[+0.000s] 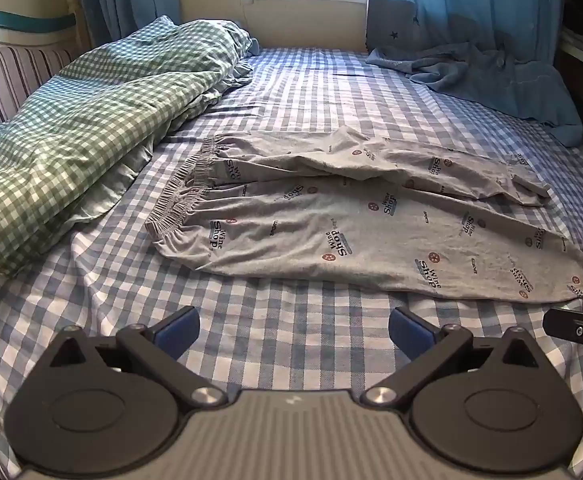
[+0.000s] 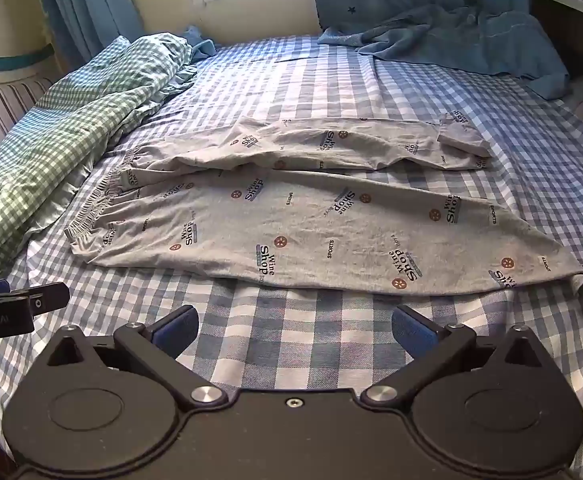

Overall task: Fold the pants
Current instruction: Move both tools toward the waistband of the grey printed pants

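Grey printed pants (image 1: 351, 216) lie spread across the middle of the checked bed (image 1: 291, 92) (waistband toward its left edge). My left gripper (image 1: 293, 332) and right gripper (image 2: 294, 330) hover over the near edge, jaws wide apart, grasping nothing.

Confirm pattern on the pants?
Grey pants with dark "Wine Shop" lettering and small reddish round emblems; clearest in the right wrist view.

Bedroom: bed (image 1: 291, 80), curtains (image 1: 451, 0)

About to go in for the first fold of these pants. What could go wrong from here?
1. The grey pants lie rumpled, the far leg bunched; folding now may lock creases in.
2. Both grippers, left and right, hang open over the checked sheet; a low pinch could grab sheet too.
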